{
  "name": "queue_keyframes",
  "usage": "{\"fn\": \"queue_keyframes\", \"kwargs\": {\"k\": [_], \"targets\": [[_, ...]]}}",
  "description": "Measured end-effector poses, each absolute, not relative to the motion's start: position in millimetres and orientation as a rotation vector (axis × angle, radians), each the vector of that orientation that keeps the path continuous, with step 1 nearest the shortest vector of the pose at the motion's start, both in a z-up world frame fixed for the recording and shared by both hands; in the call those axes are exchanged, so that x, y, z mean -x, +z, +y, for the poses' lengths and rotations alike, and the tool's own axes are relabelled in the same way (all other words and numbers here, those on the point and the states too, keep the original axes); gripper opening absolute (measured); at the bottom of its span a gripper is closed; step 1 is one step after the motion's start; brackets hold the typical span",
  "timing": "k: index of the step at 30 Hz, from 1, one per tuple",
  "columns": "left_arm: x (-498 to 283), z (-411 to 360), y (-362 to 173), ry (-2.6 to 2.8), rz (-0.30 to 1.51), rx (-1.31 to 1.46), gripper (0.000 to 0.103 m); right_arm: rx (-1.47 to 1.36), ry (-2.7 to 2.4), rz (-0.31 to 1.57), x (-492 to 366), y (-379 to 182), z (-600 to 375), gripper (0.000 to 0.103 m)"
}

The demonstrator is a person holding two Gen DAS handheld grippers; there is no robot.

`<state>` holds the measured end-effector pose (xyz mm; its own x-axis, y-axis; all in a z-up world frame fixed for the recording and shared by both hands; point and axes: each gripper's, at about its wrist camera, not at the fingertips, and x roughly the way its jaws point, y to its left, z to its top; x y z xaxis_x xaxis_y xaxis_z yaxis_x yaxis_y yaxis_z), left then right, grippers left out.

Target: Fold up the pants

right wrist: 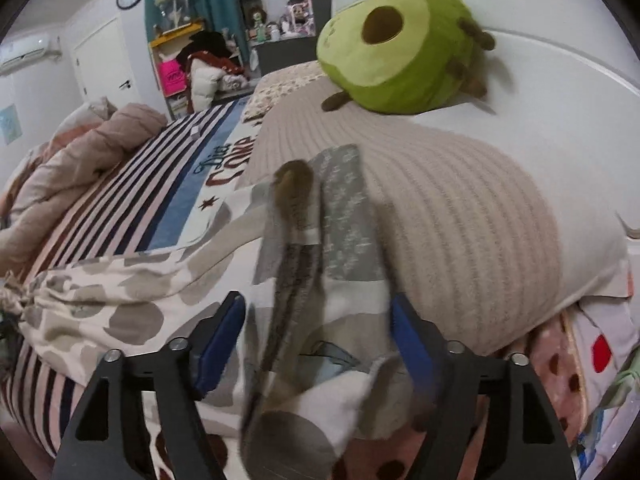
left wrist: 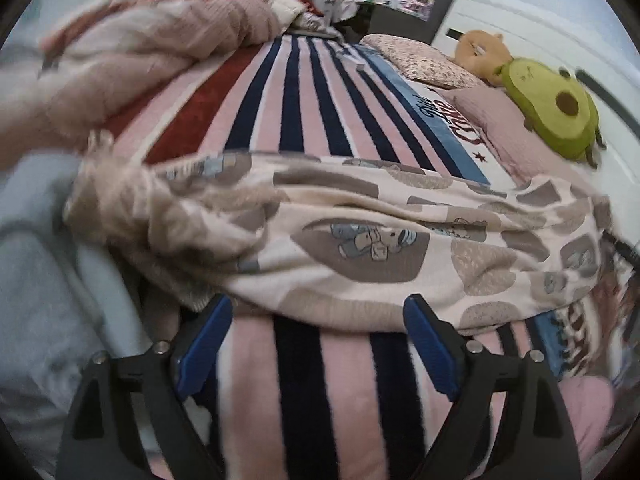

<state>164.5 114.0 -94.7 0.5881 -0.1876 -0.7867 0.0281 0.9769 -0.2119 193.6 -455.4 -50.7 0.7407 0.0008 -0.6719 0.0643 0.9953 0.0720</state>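
Cream pants (left wrist: 360, 240) printed with beige and grey patches and small cartoon figures lie crosswise on the striped blanket (left wrist: 296, 128). Their gathered waist is bunched at the left (left wrist: 120, 200). My left gripper (left wrist: 318, 308) is open at the pants' near edge, with only blanket between its blue pads. In the right wrist view the pants (right wrist: 120, 292) stretch off to the left. Their blurred leg ends (right wrist: 344, 216) stand up between the spread fingers of my right gripper (right wrist: 318, 302), against a ribbed pillow. The right gripper is open, and its pads do not clamp the cloth.
A green avocado plush (right wrist: 400, 48) lies on the ribbed beige pillow (right wrist: 460, 208) by the white headboard (right wrist: 560, 100). A tan plush (left wrist: 480, 52) sits beyond it. A crumpled pink-beige quilt (left wrist: 152, 52) is heaped at the bed's left. Cluttered shelves stand behind the bed.
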Motion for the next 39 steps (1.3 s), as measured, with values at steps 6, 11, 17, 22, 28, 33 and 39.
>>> {"fn": "queue_keyframes", "kwargs": {"k": [6,11,17,22,28,33,39], "targets": [[-161,114,-116,-0.074,0.982,0.249,0.085,-0.037,-0.018,0.688,-207,-54,-434,0.081],[-178,117,-124,0.016,0.933,0.249,0.086,0.040,-0.006,0.660,-218,-55,-419,0.077],[-218,119,-128,0.116,0.838,0.232,0.086,0.176,-0.041,0.642,-230,-61,-395,0.048],[-238,119,-133,0.210,0.804,0.170,0.056,0.248,-0.049,0.616,-230,-60,-388,0.010],[-228,137,-116,0.194,0.762,0.145,0.006,0.153,-0.044,0.558,-221,-48,-402,0.005],[-199,135,-83,0.193,0.667,0.098,0.006,0.141,-0.067,0.515,-209,-30,-408,0.002],[-181,133,-70,0.193,0.670,0.054,0.006,0.112,0.005,0.615,-213,-26,-411,0.003]]}}
